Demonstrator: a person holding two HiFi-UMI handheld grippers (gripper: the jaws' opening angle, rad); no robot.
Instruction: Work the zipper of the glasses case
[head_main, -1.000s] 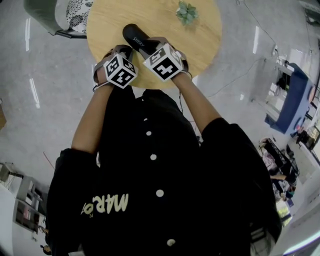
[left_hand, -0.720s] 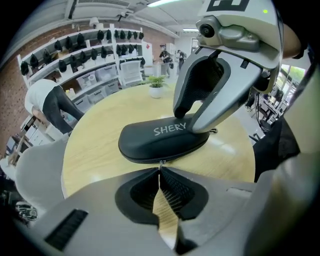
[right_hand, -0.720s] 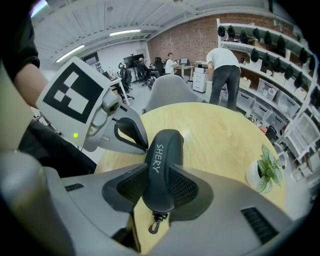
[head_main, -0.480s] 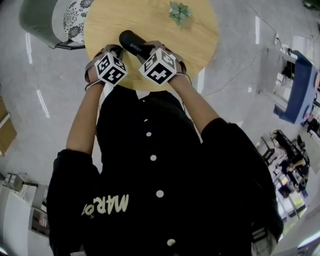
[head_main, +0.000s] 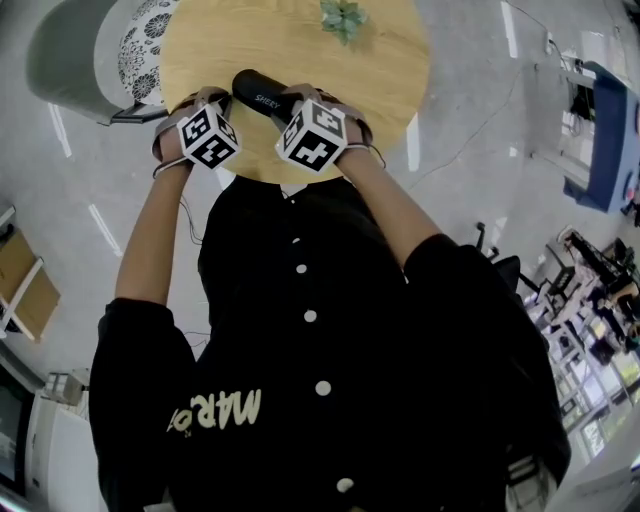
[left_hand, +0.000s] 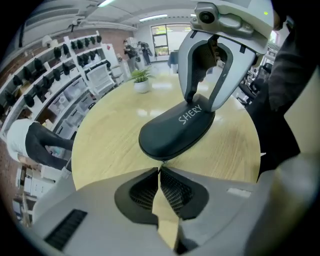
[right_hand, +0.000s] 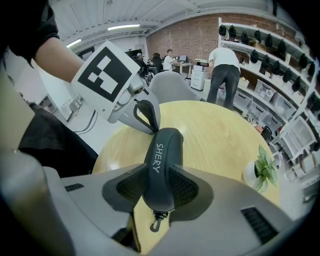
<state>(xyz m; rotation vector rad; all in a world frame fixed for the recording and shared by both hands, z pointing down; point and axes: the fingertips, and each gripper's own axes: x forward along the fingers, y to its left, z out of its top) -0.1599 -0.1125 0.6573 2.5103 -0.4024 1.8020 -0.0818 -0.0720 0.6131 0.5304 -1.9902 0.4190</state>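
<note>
A black glasses case (head_main: 260, 92) marked SHERY lies on the round wooden table (head_main: 300, 50). My right gripper (right_hand: 159, 185) is shut across the case's near end (right_hand: 162, 150), and a small hook (right_hand: 157, 223) hangs below its pads. At the case's other end (left_hand: 175, 132) my left gripper (left_hand: 160, 169) pinches the small zipper pull (left_hand: 161, 162) between its tips. Its jaws have just eased a hair, with the pull still between them. In the head view the left gripper (head_main: 208, 135) and the right gripper (head_main: 313, 135) sit side by side at the table's near edge.
A small potted plant (head_main: 342, 17) stands at the table's far side, and shows too in the right gripper view (right_hand: 262, 172). A grey chair (head_main: 95, 50) with a patterned cushion stands left of the table. Shelves and people are further off.
My left gripper has slid left along the table's near edge, away from the right one, and rolled. The right gripper stays clamped on the case.
</note>
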